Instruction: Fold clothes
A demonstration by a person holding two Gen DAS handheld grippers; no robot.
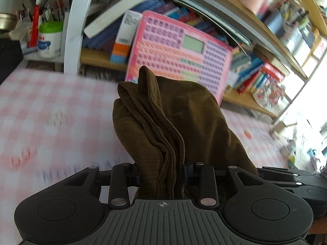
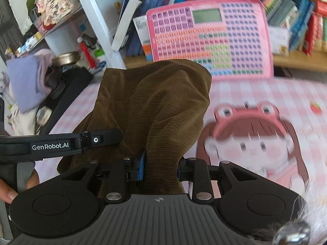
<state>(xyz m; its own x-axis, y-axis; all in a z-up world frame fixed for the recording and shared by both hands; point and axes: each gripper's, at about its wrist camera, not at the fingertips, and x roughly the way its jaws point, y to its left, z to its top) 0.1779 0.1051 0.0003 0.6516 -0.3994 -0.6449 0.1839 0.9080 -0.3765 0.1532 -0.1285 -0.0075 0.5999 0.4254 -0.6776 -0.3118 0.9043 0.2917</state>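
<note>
An olive-brown ribbed garment (image 1: 169,120) is bunched and held up above a pink checked table mat (image 1: 51,110). My left gripper (image 1: 161,175) is shut on a thick bundle of its hemmed edges, which stand up in front of the camera. My right gripper (image 2: 160,169) is shut on another part of the same garment (image 2: 155,102), which rises in a loose hump. The left gripper's body (image 2: 51,145) shows at the left of the right wrist view, close beside. The fingertips are hidden in cloth.
A pink keyboard toy (image 2: 210,36) leans on a shelf of books (image 1: 255,69) behind the mat. A pen pot (image 1: 51,38) stands far left. A cartoon girl print (image 2: 251,140) covers the mat (image 2: 296,94). A lilac cloth (image 2: 26,81) lies on the left.
</note>
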